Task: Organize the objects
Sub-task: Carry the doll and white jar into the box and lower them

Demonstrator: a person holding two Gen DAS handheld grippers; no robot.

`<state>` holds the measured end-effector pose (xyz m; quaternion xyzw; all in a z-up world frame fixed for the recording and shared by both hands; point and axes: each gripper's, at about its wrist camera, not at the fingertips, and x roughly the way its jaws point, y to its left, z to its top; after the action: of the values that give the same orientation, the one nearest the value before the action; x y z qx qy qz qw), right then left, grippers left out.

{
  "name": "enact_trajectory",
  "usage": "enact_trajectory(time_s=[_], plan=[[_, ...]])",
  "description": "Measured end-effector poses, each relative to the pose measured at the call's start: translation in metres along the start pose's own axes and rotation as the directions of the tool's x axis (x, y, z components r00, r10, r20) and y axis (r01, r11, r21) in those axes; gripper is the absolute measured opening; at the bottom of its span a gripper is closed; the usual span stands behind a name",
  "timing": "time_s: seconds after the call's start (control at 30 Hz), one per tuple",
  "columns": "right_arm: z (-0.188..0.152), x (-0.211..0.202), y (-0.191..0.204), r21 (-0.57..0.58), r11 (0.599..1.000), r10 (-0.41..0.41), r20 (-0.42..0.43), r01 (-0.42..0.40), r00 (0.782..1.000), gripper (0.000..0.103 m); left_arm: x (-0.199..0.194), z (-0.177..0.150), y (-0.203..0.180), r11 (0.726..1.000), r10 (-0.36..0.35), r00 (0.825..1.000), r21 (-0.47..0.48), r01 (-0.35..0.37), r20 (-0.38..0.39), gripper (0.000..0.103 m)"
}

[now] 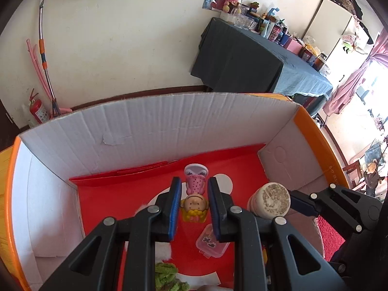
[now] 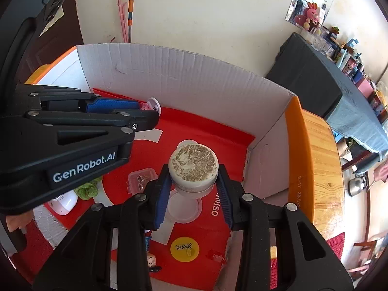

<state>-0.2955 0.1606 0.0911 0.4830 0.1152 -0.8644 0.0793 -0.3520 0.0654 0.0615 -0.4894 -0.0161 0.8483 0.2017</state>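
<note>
2 grippers over an open cardboard box [image 1: 145, 126], each with a toy or jar between its fingers.

The small doll figure [image 1: 195, 200], pink-spotted dress and yellow hair, sits upside down between the blue pads of the left gripper [image 1: 194, 205]; the pads stand close on both sides, but whether they actually press it I cannot tell. The right gripper [image 2: 194, 186] is closed on a round cream jar [image 2: 193, 167] with a mottled lid, held above the red floor of the box, just over a white round lid [image 2: 184, 208]. On that floor lie a small clear plastic container [image 1: 210, 242], a green knitted bundle [image 1: 167, 276] and a yellow disc [image 2: 184, 247]. A wooden table edge [image 2: 322, 169] runs beside the box's right wall.
</note>
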Motion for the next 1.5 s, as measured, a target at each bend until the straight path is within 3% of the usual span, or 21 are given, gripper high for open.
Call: enact_trajectory(time_s=[0.7,1.5], plan=[[0.007,0.042,0.003,0.009,1.000,-0.022,-0.112,0.023,0.993,0.035,0.040,0.001,0.006,0.998,-0.029,0.995,-0.056,0.024,-0.095,0.023],[-0.007,0.040,0.022,-0.004,1.000,-0.005,-0.125,0.004,0.992,0.035,0.038,-0.008,0.006,0.997,-0.038,0.997,-0.075,0.032,-0.074,0.023]])
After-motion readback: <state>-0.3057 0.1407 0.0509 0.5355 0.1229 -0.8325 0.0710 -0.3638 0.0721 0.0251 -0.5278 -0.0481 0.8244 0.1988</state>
